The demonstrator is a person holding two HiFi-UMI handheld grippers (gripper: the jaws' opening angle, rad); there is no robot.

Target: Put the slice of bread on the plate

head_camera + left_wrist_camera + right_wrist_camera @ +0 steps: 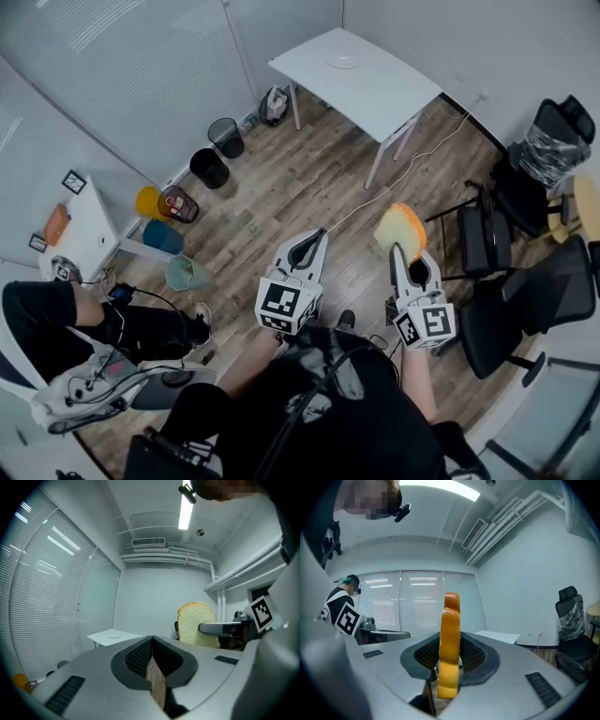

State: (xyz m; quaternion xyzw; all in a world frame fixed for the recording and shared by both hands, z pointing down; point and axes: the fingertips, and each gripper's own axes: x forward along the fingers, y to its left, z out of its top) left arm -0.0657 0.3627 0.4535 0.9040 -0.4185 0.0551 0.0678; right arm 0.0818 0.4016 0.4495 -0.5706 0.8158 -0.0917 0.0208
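Note:
The slice of bread [400, 228], pale with an orange-brown crust, is held upright in the air by my right gripper [395, 251], which is shut on its lower part. In the right gripper view the slice of bread [450, 639] shows edge-on between the dark pads [474, 654]. My left gripper [322, 234] hangs beside it at the left, shut and empty; in its own view its tips [152, 639] meet and the bread [196, 622] shows at the right. A small white plate [343, 62] lies on the white table [375, 89] far ahead across the room.
Wooden floor lies below both grippers. Black office chairs [506, 234] crowd the right side. Black bins [217, 155] and coloured buckets [164, 220] stand along the left wall. A seated person [84, 328] and a small white desk [80, 230] are at the left.

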